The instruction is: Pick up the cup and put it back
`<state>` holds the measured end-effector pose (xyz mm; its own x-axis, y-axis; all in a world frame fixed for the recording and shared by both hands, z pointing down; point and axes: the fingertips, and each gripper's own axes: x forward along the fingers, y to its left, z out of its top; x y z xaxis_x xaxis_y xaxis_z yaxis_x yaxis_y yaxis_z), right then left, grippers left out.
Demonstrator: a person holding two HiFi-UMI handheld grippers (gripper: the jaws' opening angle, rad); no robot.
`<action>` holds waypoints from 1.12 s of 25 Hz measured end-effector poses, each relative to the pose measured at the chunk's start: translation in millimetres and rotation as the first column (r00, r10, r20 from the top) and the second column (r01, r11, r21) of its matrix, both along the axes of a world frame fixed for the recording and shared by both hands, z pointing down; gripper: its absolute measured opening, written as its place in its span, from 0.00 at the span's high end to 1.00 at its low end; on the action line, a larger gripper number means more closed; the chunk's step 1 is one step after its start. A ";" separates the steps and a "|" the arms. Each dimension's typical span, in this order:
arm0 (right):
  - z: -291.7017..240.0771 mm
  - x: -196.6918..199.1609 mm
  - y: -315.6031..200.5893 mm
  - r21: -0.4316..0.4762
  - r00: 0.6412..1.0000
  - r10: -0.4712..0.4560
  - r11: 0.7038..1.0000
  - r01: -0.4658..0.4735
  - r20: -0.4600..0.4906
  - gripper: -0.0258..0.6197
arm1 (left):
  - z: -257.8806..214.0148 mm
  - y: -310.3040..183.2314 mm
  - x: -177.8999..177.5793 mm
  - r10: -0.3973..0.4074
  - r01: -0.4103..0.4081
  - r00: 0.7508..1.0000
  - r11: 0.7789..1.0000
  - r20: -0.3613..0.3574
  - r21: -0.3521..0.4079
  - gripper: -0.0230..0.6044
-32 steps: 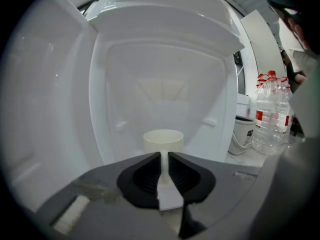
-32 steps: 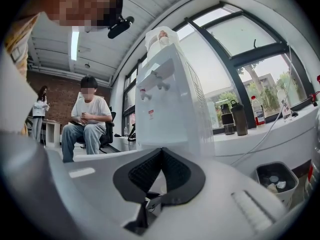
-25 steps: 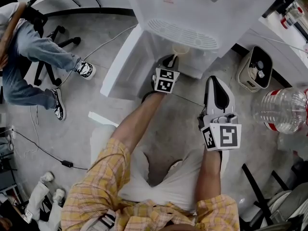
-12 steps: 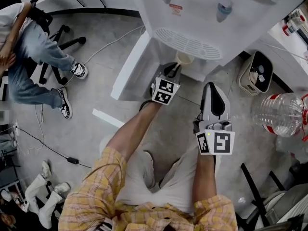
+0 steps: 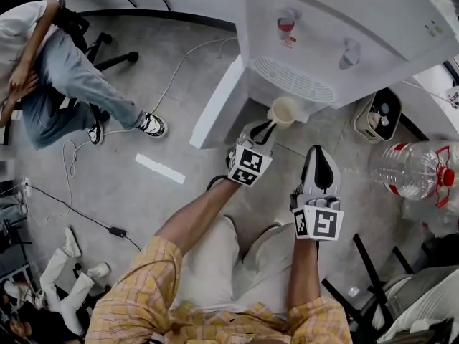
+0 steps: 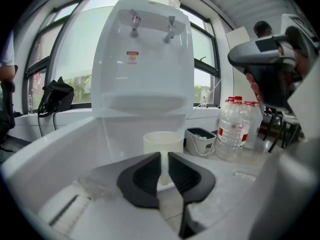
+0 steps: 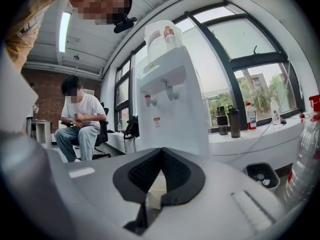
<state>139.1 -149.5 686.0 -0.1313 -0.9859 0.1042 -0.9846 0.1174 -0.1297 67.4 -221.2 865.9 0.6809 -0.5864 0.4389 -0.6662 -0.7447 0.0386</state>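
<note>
Looking down through the head view, I see my left gripper point(image 5: 264, 132) closed on the cup point(image 5: 285, 111), which it holds upright in the air in front of the water dispenser point(image 5: 344, 20). The cup sits just off the near edge of the drip grille point(image 5: 294, 81), below the two taps point(image 5: 287, 26). In the left gripper view the jaws stand only narrowly apart, and the dark pads point(image 6: 150, 176) pinch the near wall of the cup between them, one inside the rim and one outside. The rest of the pale cup rises above the pads against the dispenser's white front.

My right gripper point(image 5: 319, 155) hangs lower and to the right, well apart from the cup and pointing toward the dispenser. Its own view shows the jaws brought together, tips touching, with nothing gripped between them.

On the floor point(image 5: 129, 185) to the right of the dispenser stand a small bin point(image 5: 376, 113) and a large clear bottle point(image 5: 412, 170). A seated person point(image 5: 50, 70) is off to the left, well away from the grippers.
</note>
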 end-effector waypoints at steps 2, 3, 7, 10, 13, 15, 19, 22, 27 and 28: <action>-20.4 -3.4 6.9 -0.010 1.000 -0.004 1.000 0.004 -0.014 0.97 | -22.3 10.8 -6.2 -0.005 0.005 1.000 1.000 -0.009 -0.004 0.89; -32.0 -4.8 10.5 -0.013 1.000 -0.004 1.000 0.004 -0.016 0.97 | -35.9 15.7 -9.0 -0.004 0.004 1.000 1.000 -0.008 -0.001 0.89; -86.9 -14.5 27.0 -0.038 1.000 -0.017 0.999 0.016 -0.017 0.97 | -97.4 41.1 -30.0 -0.041 0.041 0.999 0.999 -0.015 -0.010 0.89; -140.1 -17.5 41.0 -0.047 1.000 -0.023 0.999 0.022 -0.021 0.97 | -157.3 55.9 -43.8 -0.080 0.080 0.996 0.997 -0.031 -0.016 0.89; -193.3 -22.6 52.3 -0.066 0.999 -0.036 0.997 0.034 -0.033 0.97 | -226.9 68.1 -57.3 -0.111 0.110 0.993 0.994 -0.045 -0.012 0.89; -230.3 -27.0 58.3 -0.072 0.998 -0.045 0.997 0.042 -0.036 0.97 | -274.5 75.1 -64.0 -0.120 0.119 0.991 0.993 -0.063 -0.013 0.89; -300.3 -37.0 64.6 -0.082 0.997 -0.071 0.994 0.069 -0.022 0.97 | -374.6 80.0 -72.8 -0.136 0.137 0.985 0.991 -0.110 0.006 0.89; -345.8 -45.0 65.2 -0.097 0.995 -0.099 0.990 0.098 -0.006 0.97 | -442.6 82.3 -82.2 -0.172 0.175 0.976 0.985 -0.130 0.010 0.89; -420.4 -62.6 67.4 -0.092 0.988 -0.153 0.984 0.152 -0.002 0.97 | -535.0 87.7 -99.7 -0.200 0.207 0.969 0.978 -0.147 0.030 0.89; -432.7 -65.2 68.1 -0.089 0.987 -0.159 0.983 0.159 0.002 0.97 | -551.1 89.0 -103.8 -0.205 0.213 0.967 0.976 -0.150 0.038 0.89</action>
<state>73.9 -81.4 253.3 -0.2848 -0.9392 0.1915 -0.9550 0.2608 -0.1415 -36.4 -132.1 314.8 0.5945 -0.7424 0.3090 -0.7976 -0.5930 0.1100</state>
